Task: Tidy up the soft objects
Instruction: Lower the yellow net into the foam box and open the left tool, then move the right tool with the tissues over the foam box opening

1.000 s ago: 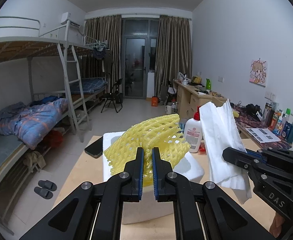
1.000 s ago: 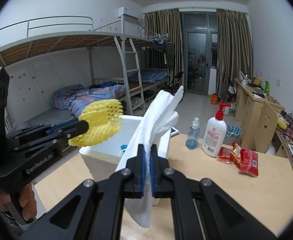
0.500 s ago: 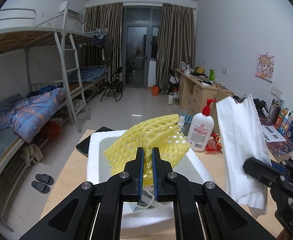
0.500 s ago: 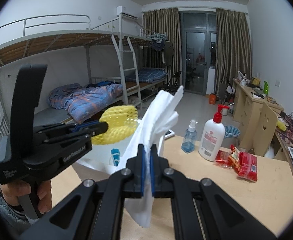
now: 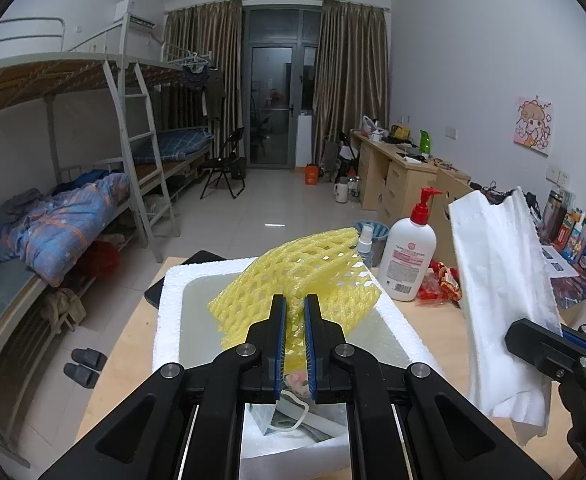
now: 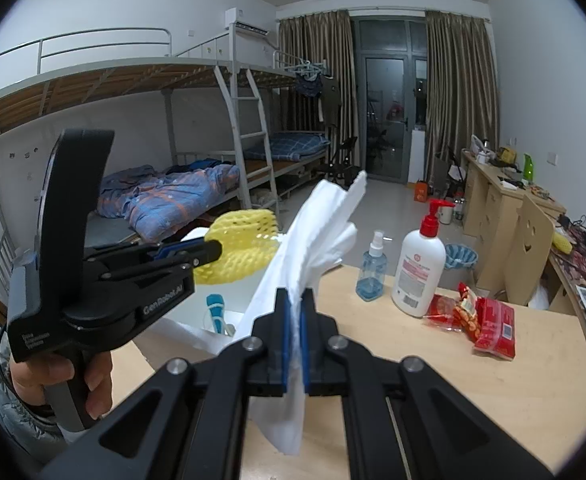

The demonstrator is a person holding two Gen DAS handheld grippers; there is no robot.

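Left claw (image 5: 293, 320) clenched on the yellow foam net (image 5: 305, 272), held directly above the open white foam box (image 5: 173, 308) on the tabletop (image 5: 125, 360); the drop is straight down. To its right, outside the box, right claw (image 6: 296, 312) grips the white tissue sheet (image 6: 317, 232). Beyond stands a lotion bottle (image 5: 409, 256).

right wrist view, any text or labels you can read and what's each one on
"GenRobot.AI": side of the left hand-held gripper.
Small white print lower on its body: too small to read.
Lotion bottle label: blurred.
Red snack packets: print unreadable.
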